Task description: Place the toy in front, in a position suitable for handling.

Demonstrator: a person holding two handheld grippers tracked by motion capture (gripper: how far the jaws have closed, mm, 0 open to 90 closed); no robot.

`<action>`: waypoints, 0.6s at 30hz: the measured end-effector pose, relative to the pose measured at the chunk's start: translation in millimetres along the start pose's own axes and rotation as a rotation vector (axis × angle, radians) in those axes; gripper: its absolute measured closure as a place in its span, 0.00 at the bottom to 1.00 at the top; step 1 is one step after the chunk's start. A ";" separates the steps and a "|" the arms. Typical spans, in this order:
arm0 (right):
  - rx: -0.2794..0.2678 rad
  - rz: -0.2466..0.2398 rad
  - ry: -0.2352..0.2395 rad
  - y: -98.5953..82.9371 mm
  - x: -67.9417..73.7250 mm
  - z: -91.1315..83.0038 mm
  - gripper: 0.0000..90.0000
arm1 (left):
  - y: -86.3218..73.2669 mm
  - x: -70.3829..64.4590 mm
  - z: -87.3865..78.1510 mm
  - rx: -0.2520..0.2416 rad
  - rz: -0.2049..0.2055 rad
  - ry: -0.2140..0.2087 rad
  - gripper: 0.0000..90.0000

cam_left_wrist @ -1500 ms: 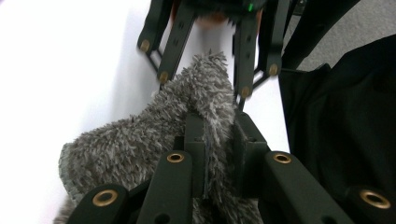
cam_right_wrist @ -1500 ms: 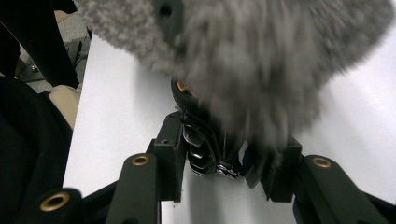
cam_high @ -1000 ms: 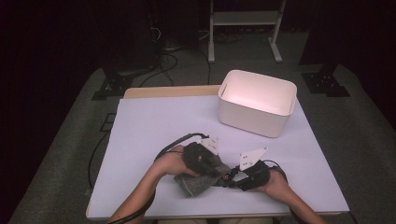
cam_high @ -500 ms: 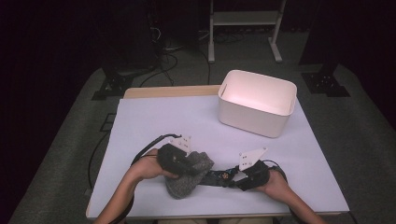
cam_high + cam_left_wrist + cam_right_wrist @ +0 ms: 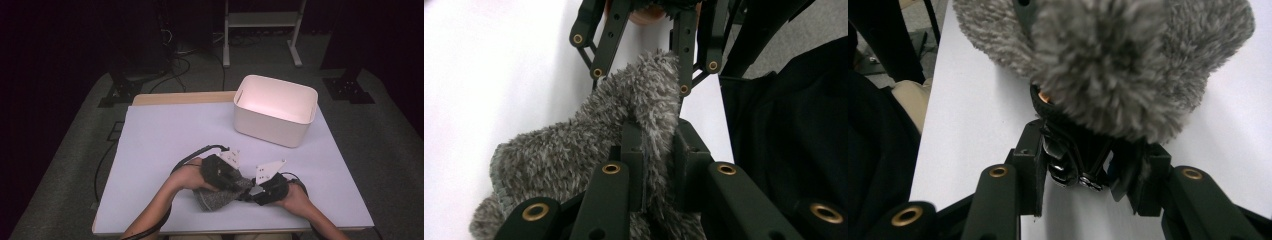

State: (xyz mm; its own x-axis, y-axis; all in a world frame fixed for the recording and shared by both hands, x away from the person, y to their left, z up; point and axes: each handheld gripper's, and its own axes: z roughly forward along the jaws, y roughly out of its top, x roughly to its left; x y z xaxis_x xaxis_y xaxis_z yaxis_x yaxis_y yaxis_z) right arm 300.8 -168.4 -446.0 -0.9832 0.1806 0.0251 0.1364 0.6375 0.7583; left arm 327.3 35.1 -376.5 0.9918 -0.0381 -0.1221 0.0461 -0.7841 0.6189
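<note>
The grey fuzzy sock (image 5: 218, 196) lies near the front edge of the white tabletop (image 5: 175, 135). Left gripper (image 5: 658, 165) fingers are clamped on its fabric; right gripper (image 5: 1088, 175) fingers pinch its opposite end.

Fuzzy grey cloth sock (image 5: 589, 150); matt white table (image 5: 165, 135); smooth plastic bin (image 5: 276, 111).

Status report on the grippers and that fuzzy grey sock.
Left gripper shut on grey sock. Right gripper at its other end, grip unclear. White bin beyond, apart; path clear.
</note>
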 end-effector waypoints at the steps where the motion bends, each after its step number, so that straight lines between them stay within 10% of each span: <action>1: 0.000 0.003 -0.003 0.0 0.2 0.0 0.62 | -2.3 -0.2 -1.7 -0.003 -0.004 0.007 0.87; 18: -0.008 0.016 0.012 0.0 -4.4 0.7 0.62 | -70.0 -3.0 -55.7 -0.037 -0.126 0.118 0.86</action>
State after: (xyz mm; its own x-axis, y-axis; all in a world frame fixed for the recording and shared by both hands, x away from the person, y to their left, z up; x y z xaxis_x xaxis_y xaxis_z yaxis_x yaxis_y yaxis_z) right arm 305.3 -168.7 -446.6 -0.9824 0.1815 0.0447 0.1508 0.6286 0.7629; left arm 327.7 124.6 -376.3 0.9850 0.1335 -0.1096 0.1727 -0.7545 0.6332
